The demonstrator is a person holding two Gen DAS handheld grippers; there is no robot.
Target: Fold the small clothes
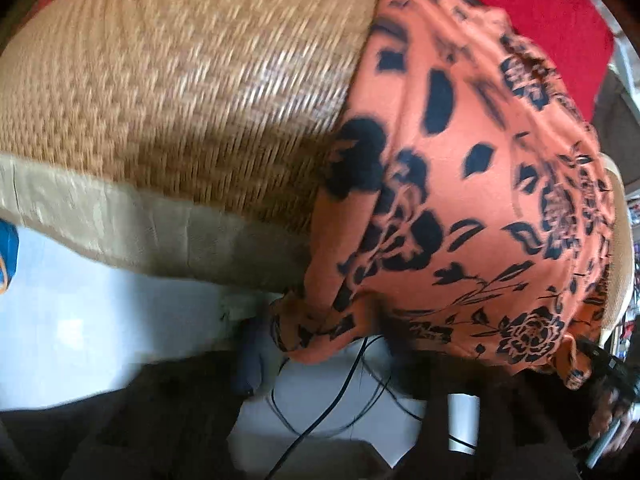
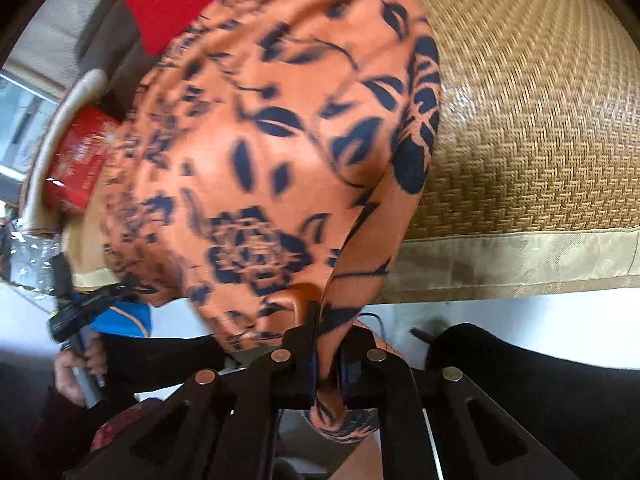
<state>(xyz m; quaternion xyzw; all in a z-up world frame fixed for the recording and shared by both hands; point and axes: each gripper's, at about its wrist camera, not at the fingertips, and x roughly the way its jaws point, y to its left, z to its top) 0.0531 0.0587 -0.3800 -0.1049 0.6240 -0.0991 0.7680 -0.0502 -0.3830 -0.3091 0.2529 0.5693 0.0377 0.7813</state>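
Observation:
An orange garment with a dark floral print (image 1: 460, 200) hangs stretched over the edge of a woven straw mat (image 1: 180, 80). In the right wrist view my right gripper (image 2: 328, 360) is shut on a fold of the orange garment (image 2: 260, 152) at its near edge. My left gripper (image 2: 80, 312) shows at the left of the right wrist view, held in a hand at the garment's other corner; its fingers are blurred. In the left wrist view the left gripper's own fingers do not show; the right gripper (image 1: 612, 368) shows at the far right edge, blurred.
The woven mat (image 2: 540, 120) has a beige cloth border (image 2: 520, 260) along its near edge. A red cloth (image 1: 540, 8) lies at the far side. A red box (image 2: 80, 160) and a blue item (image 2: 128, 320) sit at the left. Black cables (image 1: 340, 400) run over the white floor.

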